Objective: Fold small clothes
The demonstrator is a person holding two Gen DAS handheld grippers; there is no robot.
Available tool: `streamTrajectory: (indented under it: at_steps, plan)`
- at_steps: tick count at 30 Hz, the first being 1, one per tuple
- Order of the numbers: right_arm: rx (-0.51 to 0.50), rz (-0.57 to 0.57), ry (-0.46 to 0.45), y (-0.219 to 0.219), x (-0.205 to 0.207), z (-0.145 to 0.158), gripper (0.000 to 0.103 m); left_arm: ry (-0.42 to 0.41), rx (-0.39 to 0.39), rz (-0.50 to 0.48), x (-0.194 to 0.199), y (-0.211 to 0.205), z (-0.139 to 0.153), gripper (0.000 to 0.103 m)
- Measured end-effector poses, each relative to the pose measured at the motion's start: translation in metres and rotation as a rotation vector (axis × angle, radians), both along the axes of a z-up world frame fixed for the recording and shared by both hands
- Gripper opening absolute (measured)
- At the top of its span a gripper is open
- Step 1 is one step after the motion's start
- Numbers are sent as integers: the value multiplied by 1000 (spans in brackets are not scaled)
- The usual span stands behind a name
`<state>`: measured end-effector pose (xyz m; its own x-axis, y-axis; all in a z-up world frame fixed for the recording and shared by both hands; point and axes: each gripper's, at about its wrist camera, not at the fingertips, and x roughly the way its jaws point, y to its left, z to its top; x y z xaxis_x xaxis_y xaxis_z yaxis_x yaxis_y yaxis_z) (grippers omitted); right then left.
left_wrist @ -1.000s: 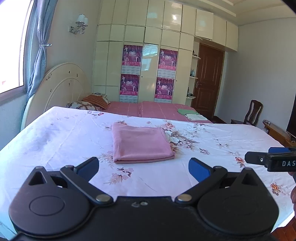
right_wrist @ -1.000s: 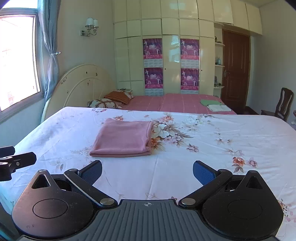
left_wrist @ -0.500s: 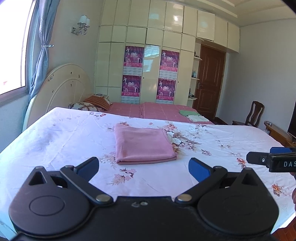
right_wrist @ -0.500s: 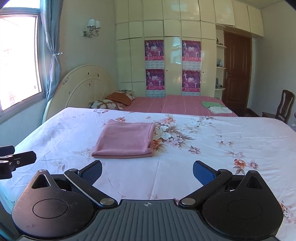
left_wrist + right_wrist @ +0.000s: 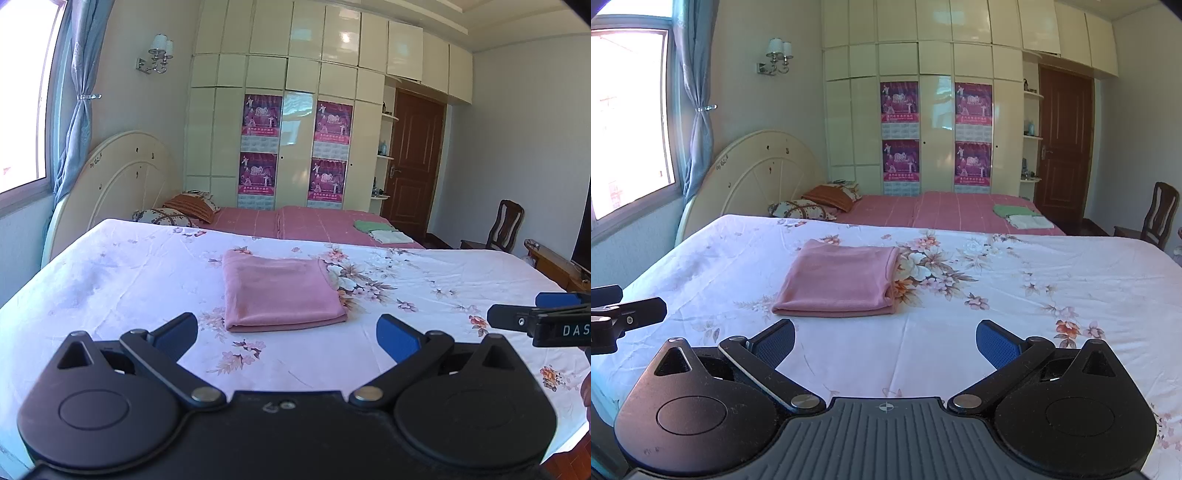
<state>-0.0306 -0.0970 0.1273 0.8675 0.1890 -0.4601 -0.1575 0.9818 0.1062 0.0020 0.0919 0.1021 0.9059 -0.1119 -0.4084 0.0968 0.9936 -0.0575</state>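
A pink cloth (image 5: 280,291) (image 5: 840,280) lies folded into a neat rectangle on the floral bedsheet (image 5: 110,280) (image 5: 1015,295), a little beyond both grippers. My left gripper (image 5: 288,334) is open, its blue pads spread wide with nothing between them, short of the cloth's near edge. My right gripper (image 5: 885,341) is open too and empty, hovering over the sheet to the right of the cloth. Each view catches the other gripper's tip at its side edge.
Beyond the floral sheet lies a pink bedspread (image 5: 945,210) with pillows (image 5: 820,205) at the left and small folded green and white cloths (image 5: 1021,216) at the right. A round headboard (image 5: 757,177), wardrobe, door and wooden chair (image 5: 1156,214) stand behind.
Both views have shifted slightly; the folded pink cloth sits a little lower and nearer in frame. Both grippers stay open and empty.
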Motion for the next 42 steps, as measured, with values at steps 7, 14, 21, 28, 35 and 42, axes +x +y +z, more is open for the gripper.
streamTrajectory:
  at_steps: [7,14,21,28,35,42]
  plan:
    - [-4,8,-2,-1,0,0,103,-3,6,-4,1,-5,2,103]
    - [-5,5,-2,-5,0,1,103,-3,10,-5,1,-8,2,103]
    - [-5,8,-2,-8,0,1,103,-6,11,-7,2,-9,3,103]
    - [-4,11,-5,-11,0,2,103,-11,15,-9,3,-11,4,103]
    - [-3,15,-2,-10,2,1,103,-12,16,-9,3,-11,4,103]
    - [-3,20,-2,-8,5,0,103,-14,19,-8,3,-11,3,103]
